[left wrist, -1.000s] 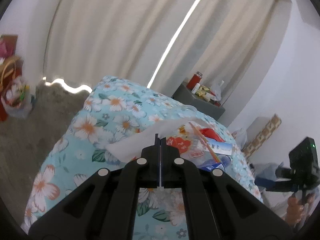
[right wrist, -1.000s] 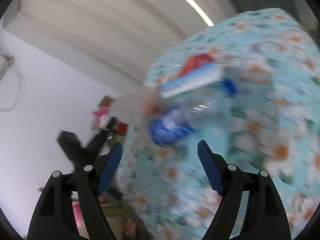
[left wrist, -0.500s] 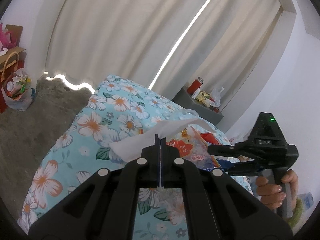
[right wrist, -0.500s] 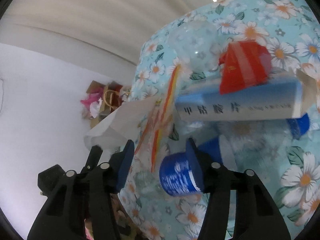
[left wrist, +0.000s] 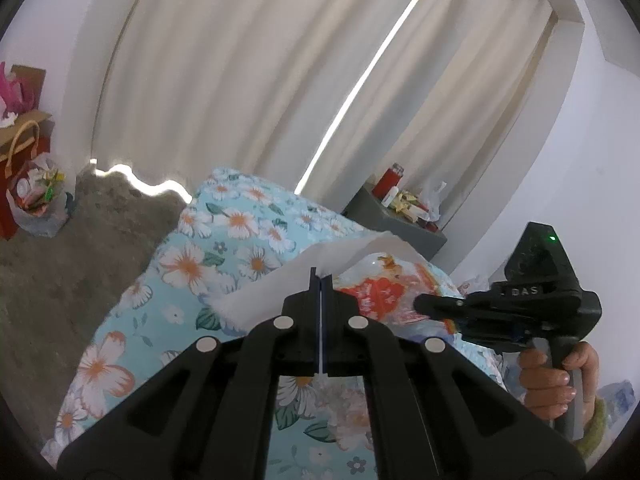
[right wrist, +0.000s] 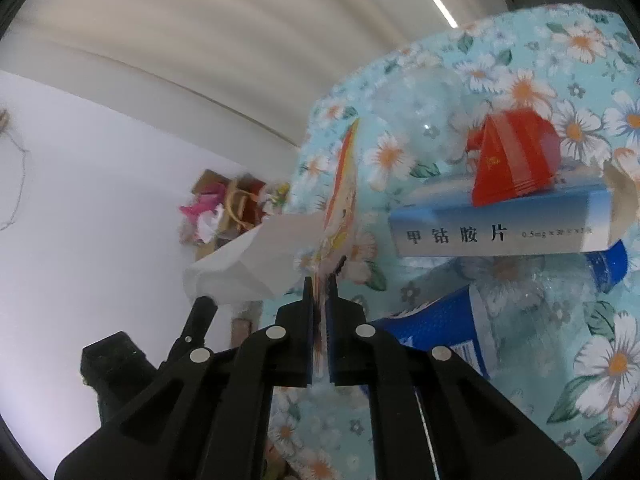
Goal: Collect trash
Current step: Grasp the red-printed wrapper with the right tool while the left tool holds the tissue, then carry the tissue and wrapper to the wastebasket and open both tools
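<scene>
My left gripper (left wrist: 321,280) is shut on the edge of a white plastic bag (left wrist: 276,280) and holds it up over the floral bedspread (left wrist: 208,240). My right gripper (right wrist: 320,280) is shut on the edge of a colourful snack wrapper (right wrist: 342,200), next to the white bag (right wrist: 248,264). The wrapper also shows in the left wrist view (left wrist: 376,292), with the right gripper (left wrist: 420,304) on it. Other trash lies on the bed: a red box (right wrist: 516,160), a blue and white medicine box (right wrist: 500,228), a clear plastic bottle with a blue label (right wrist: 452,332) and a clear plastic cup (right wrist: 420,116).
Cream curtains (left wrist: 260,80) hang behind the bed. A grey nightstand (left wrist: 396,220) with a red flask and clutter stands at the far right. Bags and boxes (left wrist: 28,184) sit on the grey floor at left.
My right gripper has moved in from the bottle to the wrapper and shut on its edge. My left gripper keeps its hold on the white bag and has lifted slightly.
</scene>
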### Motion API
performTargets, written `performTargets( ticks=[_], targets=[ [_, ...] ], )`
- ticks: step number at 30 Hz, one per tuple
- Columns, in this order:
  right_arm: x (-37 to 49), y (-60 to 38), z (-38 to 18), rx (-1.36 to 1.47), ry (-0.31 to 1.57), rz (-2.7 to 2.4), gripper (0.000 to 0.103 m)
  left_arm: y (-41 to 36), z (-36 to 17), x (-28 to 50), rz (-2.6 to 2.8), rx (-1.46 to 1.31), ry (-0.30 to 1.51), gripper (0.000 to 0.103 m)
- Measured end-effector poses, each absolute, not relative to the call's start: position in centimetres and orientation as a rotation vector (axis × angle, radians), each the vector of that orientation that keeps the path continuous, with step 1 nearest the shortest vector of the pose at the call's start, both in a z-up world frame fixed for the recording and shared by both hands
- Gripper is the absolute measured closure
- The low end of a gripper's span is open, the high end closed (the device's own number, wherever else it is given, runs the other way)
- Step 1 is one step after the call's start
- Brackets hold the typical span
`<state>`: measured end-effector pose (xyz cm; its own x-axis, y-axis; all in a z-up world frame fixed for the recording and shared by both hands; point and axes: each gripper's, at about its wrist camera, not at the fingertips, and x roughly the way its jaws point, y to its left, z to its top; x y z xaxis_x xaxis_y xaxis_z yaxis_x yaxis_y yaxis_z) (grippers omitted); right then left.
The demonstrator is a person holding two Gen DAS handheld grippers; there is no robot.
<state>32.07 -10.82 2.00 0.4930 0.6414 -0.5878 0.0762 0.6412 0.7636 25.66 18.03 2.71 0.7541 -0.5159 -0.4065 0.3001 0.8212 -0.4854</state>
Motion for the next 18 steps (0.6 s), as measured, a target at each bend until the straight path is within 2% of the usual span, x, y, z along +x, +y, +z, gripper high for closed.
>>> performTargets(
  ticks=[10,18],
  targets=[
    [25.8,-14.3,7.0,0.890,0.838,0.451,0.098,16.2,8.4,22.6,-0.536,-0.357,0.457,0.103],
    [15.3,-19.9,8.5,0.967,0.669,0.384,0.098,10.1,12.5,18.4,-0.712,-0.260,0.424,0.103]
  ],
)
